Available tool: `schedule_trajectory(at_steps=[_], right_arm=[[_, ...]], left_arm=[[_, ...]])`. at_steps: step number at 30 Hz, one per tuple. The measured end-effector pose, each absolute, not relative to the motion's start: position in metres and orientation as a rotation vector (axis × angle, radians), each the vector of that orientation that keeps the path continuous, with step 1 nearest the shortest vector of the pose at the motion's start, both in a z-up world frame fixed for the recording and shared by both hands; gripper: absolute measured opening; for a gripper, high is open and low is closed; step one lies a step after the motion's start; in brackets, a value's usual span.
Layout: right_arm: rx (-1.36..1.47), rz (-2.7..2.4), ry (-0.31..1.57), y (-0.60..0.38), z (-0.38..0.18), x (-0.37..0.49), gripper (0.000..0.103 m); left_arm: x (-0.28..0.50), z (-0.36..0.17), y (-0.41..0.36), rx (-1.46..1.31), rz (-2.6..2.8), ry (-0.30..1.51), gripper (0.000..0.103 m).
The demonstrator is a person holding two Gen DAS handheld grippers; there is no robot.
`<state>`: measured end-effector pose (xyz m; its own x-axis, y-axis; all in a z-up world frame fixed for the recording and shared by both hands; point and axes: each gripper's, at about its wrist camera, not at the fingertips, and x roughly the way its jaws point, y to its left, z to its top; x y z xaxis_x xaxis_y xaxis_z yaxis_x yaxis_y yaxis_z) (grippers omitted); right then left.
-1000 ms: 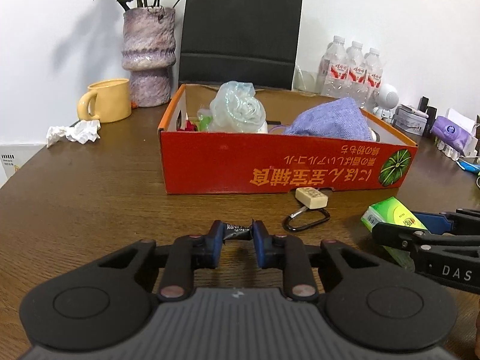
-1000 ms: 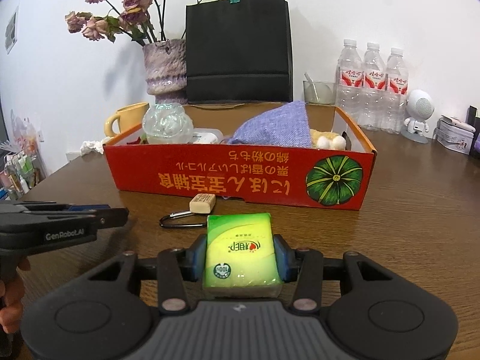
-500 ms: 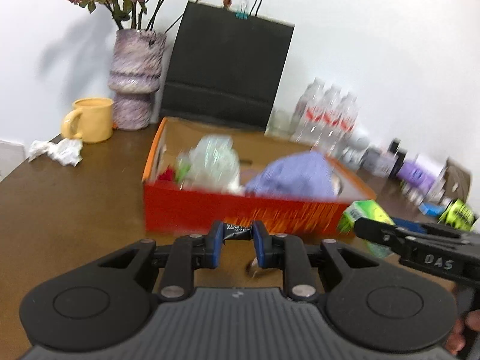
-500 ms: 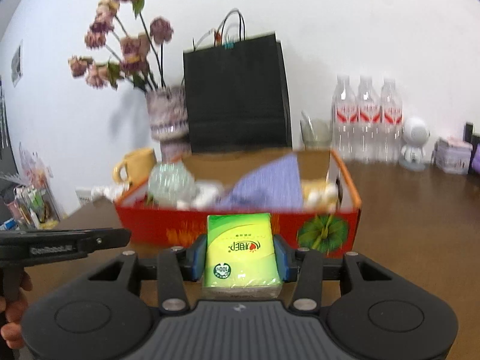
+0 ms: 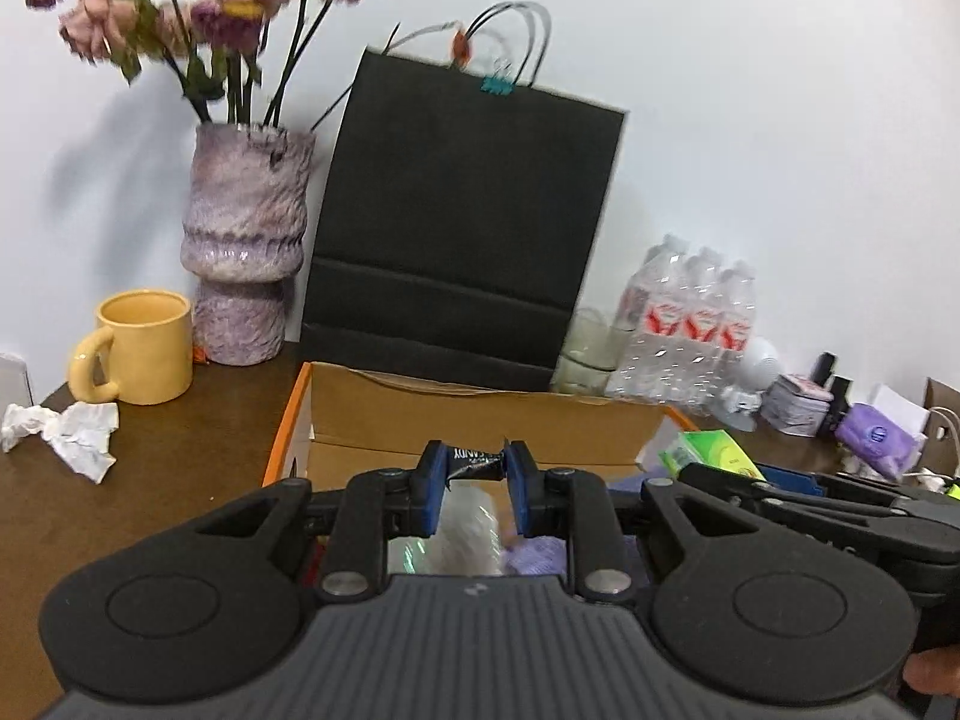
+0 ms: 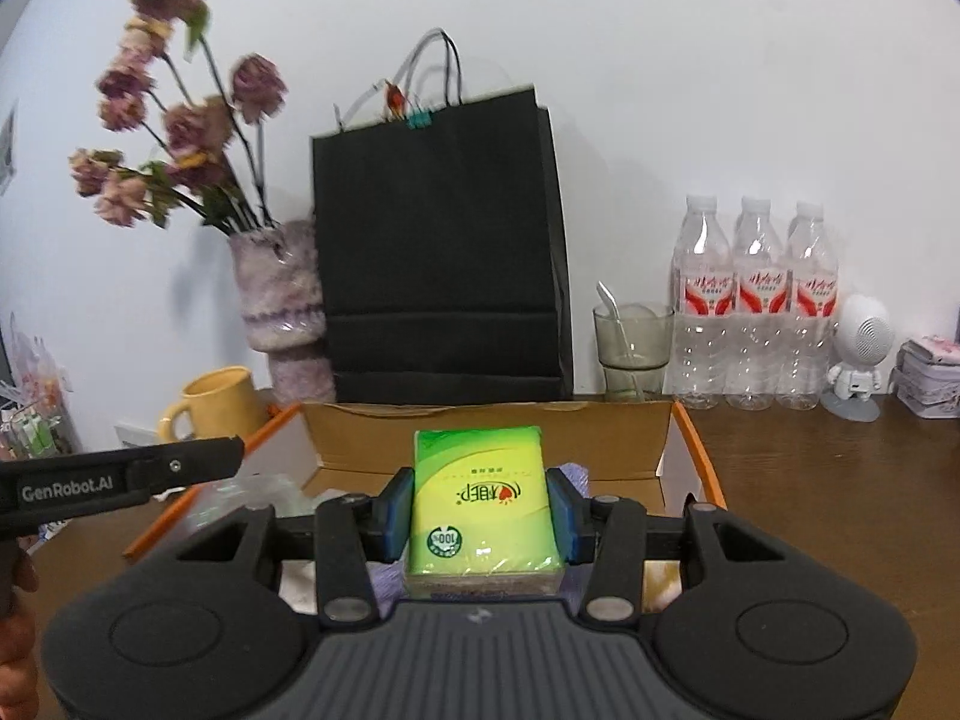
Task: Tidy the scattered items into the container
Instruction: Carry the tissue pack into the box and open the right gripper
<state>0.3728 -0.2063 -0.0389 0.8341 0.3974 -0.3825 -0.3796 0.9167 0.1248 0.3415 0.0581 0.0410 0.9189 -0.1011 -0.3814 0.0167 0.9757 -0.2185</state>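
Observation:
My left gripper (image 5: pixel 477 468) is shut on a small black candy wrapper (image 5: pixel 474 461) and holds it above the open cardboard box (image 5: pixel 480 414). My right gripper (image 6: pixel 480 510) is shut on a green tissue pack (image 6: pixel 480 504), also above the box (image 6: pixel 492 438). The tissue pack shows in the left wrist view (image 5: pixel 711 453) at the right, over the box's right end. Below the left gripper lie a clear plastic bag (image 5: pixel 465 531) and purple cloth (image 5: pixel 537 555) inside the box.
A black paper bag (image 5: pixel 462 228) stands behind the box. A purple vase (image 5: pixel 246 240), a yellow mug (image 5: pixel 141 348) and crumpled tissue (image 5: pixel 66 429) are at the left. Water bottles (image 6: pixel 756 312), a glass (image 6: pixel 630 348) and a white figurine (image 6: pixel 855 354) are at the right.
Both grippers have risen from table level in front of the box and moved forward over its open top, each still holding its item.

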Motion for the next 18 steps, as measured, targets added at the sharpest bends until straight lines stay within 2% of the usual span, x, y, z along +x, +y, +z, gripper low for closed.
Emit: schedule_trajectory(at_steps=[7,9,10,11,12,13,18], right_arm=[[0.005,0.425,0.461,-0.189,-0.048,0.420,0.044],[-0.027,0.428,0.497,-0.182,-0.053,0.431,0.046],[-0.047,0.418,0.518,-0.178,-0.056,0.436,0.059],[-0.067,0.398,0.533,-0.174,-0.058,0.440,0.088],[-0.081,0.380,0.536,-0.172,-0.060,0.441,0.099],[-0.095,0.369,0.527,-0.171,-0.061,0.442,0.103],[-0.076,0.358,0.537,-0.177,-0.059,0.444,0.103]], left_arm=[[0.393,0.031,0.064,-0.211,-0.057,0.435,0.024],[0.403,0.028,0.062,-0.195,-0.051,0.460,0.037],[0.406,0.026,0.060,-0.185,-0.039,0.472,0.065],[0.409,0.025,0.060,-0.173,-0.015,0.481,0.097],[0.409,0.024,0.059,-0.163,0.012,0.477,0.103],[0.409,0.024,0.058,-0.148,0.033,0.465,0.103],[0.409,0.024,0.058,-0.136,0.037,0.477,0.103]])
